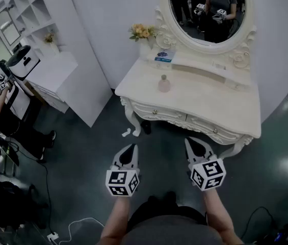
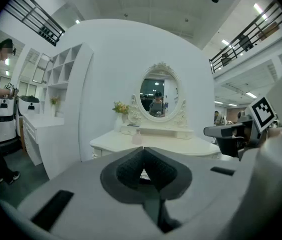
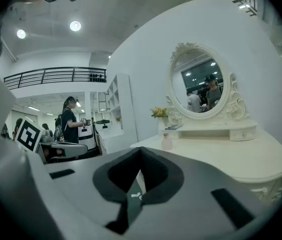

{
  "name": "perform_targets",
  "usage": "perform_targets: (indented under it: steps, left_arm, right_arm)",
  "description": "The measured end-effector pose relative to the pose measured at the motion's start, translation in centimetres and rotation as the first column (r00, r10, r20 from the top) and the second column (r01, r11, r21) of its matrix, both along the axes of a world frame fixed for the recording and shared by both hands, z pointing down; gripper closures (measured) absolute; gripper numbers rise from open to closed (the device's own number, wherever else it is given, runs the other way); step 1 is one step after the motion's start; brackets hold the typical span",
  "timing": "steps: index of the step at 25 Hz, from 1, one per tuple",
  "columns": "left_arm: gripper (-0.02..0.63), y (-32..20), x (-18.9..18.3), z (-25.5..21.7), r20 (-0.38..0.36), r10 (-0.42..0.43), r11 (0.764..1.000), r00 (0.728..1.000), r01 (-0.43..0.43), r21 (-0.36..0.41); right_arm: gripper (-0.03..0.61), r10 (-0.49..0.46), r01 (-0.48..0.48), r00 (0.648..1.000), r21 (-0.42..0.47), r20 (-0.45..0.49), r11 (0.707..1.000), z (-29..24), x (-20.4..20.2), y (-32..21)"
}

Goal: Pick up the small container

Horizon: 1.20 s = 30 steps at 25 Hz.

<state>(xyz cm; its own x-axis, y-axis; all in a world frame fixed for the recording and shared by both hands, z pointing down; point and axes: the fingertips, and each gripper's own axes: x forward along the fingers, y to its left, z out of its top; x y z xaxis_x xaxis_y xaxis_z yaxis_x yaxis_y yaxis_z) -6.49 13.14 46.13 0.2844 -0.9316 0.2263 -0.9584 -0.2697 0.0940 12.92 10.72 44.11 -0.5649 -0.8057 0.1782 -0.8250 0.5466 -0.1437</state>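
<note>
While well apart from one small container (image 1: 164, 83), two grippers: left gripper (image 1: 132, 147), right gripper (image 1: 191, 142), fingers pressed together.

I'm in a big studio hall holding a staged bedroom corner. An ornate white counter (image 1: 210, 98) carries an oval mirror (image 1: 205, 14), flowers (image 1: 141, 31) and a small container (image 1: 164, 83), backed by bare partition walls (image 1: 108, 14) under a railed mezzanine (image 3: 56, 75).
</note>
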Motion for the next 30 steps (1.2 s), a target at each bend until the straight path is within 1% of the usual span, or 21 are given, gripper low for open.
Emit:
perform_targets:
  steps: [8,17,21,25,30]
  left_arm:
    - [0.607,-0.9,1.8,-0.3,-0.007,0.004,1.000,1.000,-0.004,0.007]
    - [0.607,-0.9,2.1,0.0,-0.008,-0.017,1.000,1.000,0.017,-0.004]
    - [0.607,-1.7,1.7,0.4,-0.004,-0.028,1.000,1.000,0.027,-0.013]
    - [0.607,-2.9,0.6,0.7,-0.003,-0.033,0.999,0.999,0.033,-0.020]
    - [0.607,-5.9,-0.6,1.2,-0.008,-0.032,0.999,0.999,0.031,-0.022]
  right_arm:
    - [0.574,-0.045,0.045,0.999,0.015,0.018,0.999,-0.3,0.4,-0.9]
    - [0.574,-0.040,0.039,0.999,0.022,0.028,0.999,-0.2,0.8,-2.0]
    - [0.526,-0.043,0.043,0.999,0.010,0.030,0.999,0.2,0.6,-3.1]
    - [0.468,-0.045,0.045,0.998,-0.009,0.039,0.999,0.5,-0.3,-4.5]
    - [0.417,-0.043,0.044,0.998,-0.017,0.041,0.999,0.7,-1.3,-7.3]
